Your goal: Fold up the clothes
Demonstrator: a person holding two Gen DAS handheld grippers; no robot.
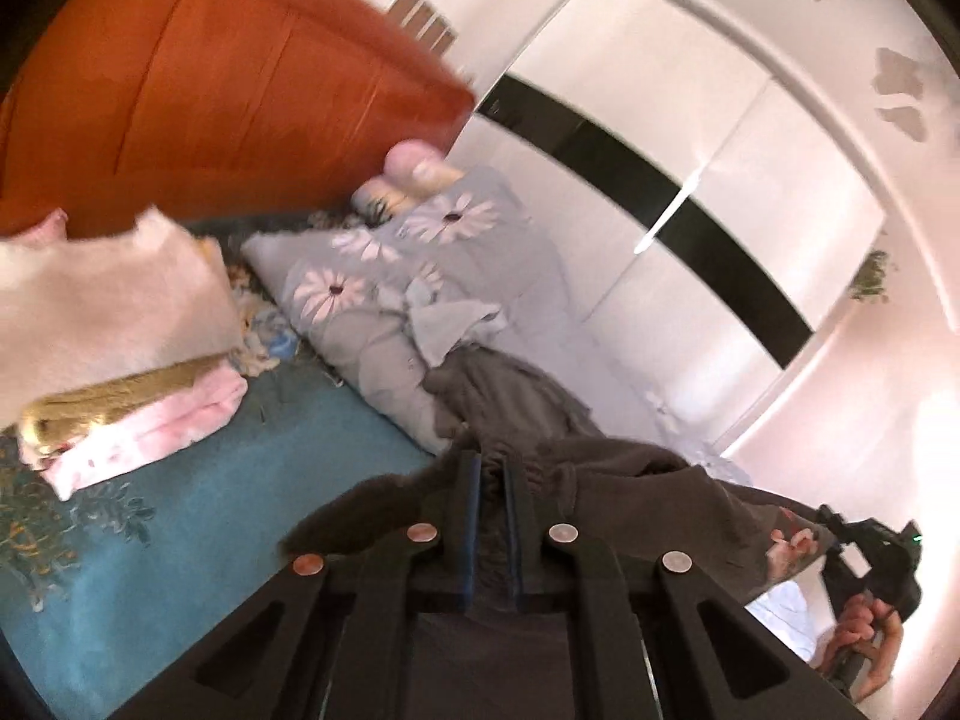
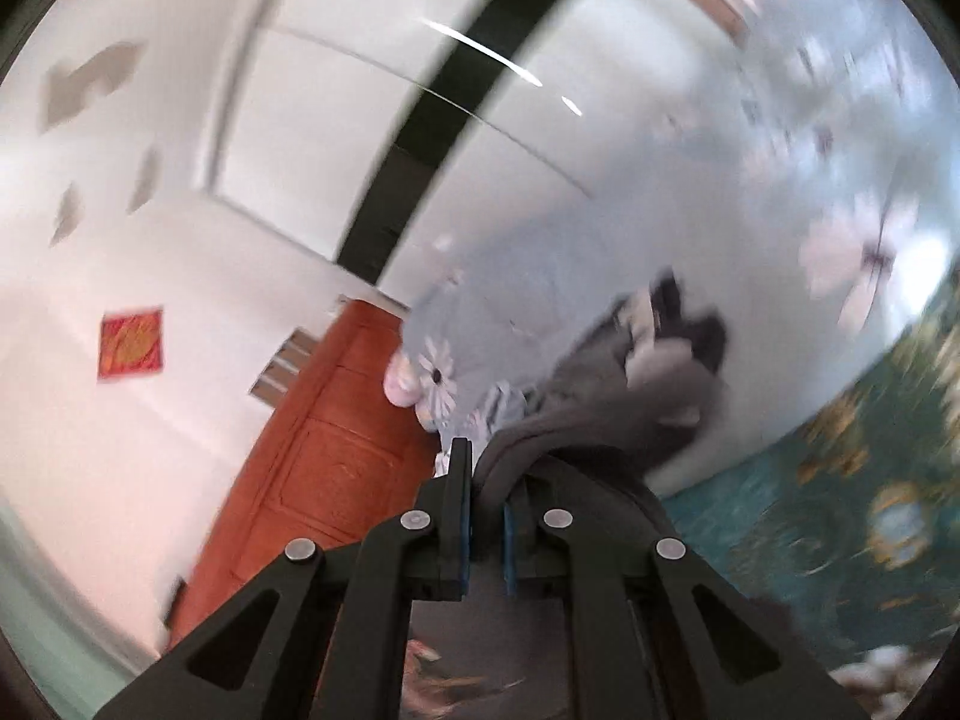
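Both of your grippers are clamped on the dark grey garment [image 1: 510, 420]: left gripper [image 1: 493, 480] fingers pinch a bunched edge, right gripper [image 2: 487, 480] fingers likewise. It hangs lifted over the bed [image 1: 210, 528], not yet folded. A folded stack [image 1: 132, 420] sits done at left. Beyond lie the floral pillow [image 1: 384, 276], headboard [image 1: 210, 90] and wardrobe [image 1: 690, 138]; open bed in between.

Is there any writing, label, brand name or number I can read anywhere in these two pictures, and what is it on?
No readable text in either view.
Red square wall hanging: a gold pattern, too blurred to tell if it is a character.
Dark garment held by both grippers: no label shows.
Folded clothes stack on the bed: no tag visible.
Floral quilt: flowers only, no words.
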